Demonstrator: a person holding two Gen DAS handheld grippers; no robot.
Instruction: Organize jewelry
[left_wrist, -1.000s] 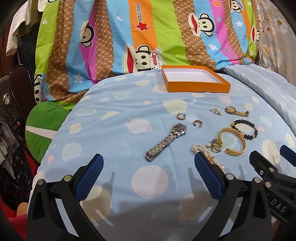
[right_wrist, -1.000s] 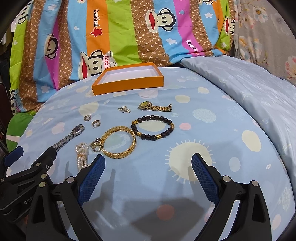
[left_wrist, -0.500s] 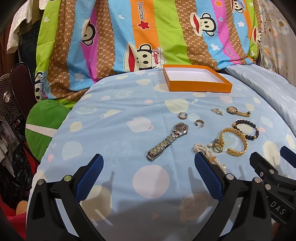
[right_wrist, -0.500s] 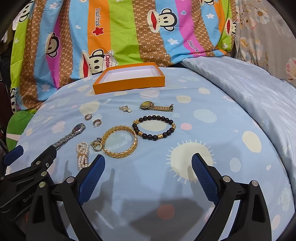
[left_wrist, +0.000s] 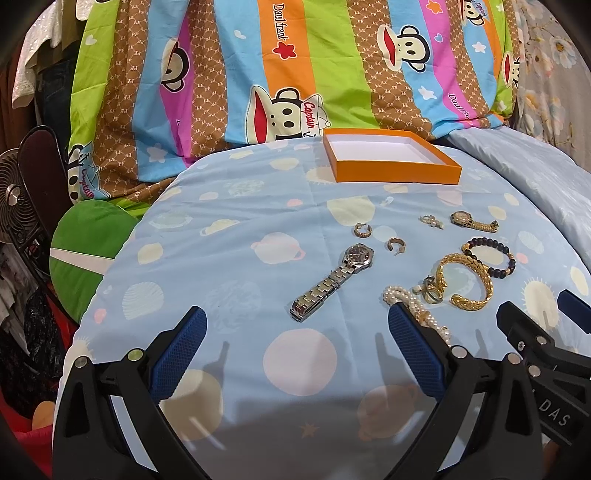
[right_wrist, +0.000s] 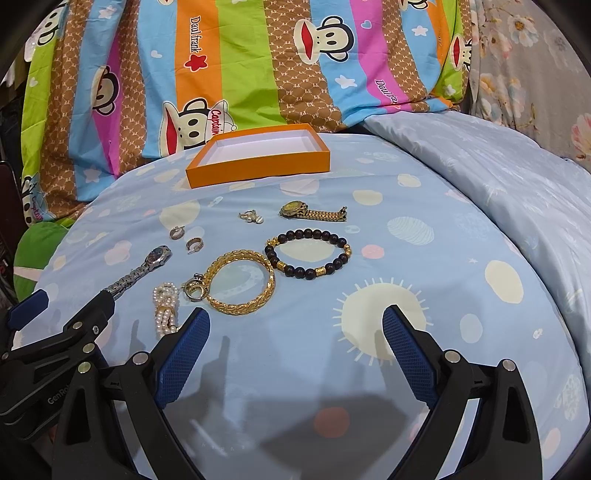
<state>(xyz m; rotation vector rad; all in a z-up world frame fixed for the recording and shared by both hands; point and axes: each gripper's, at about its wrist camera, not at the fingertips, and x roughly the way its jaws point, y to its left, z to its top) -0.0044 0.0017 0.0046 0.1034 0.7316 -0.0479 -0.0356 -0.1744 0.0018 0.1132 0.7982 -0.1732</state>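
An empty orange box sits at the far side of the blue bedsheet. Jewelry lies loose in front of it: a silver watch, a gold watch, a gold chain bracelet, a black bead bracelet, a pearl bracelet, two hoop earrings and a small pearl piece. My left gripper is open and empty, near of the silver watch. My right gripper is open and empty, near of the bracelets.
A striped monkey-print quilt rises behind the box. A green cushion and a fan are off the bed's left edge. A pale blue duvet slopes at the right.
Both grippers have drawn back and up slightly; the jewelry sits a little lower in the views. Nothing has been taken hold of.
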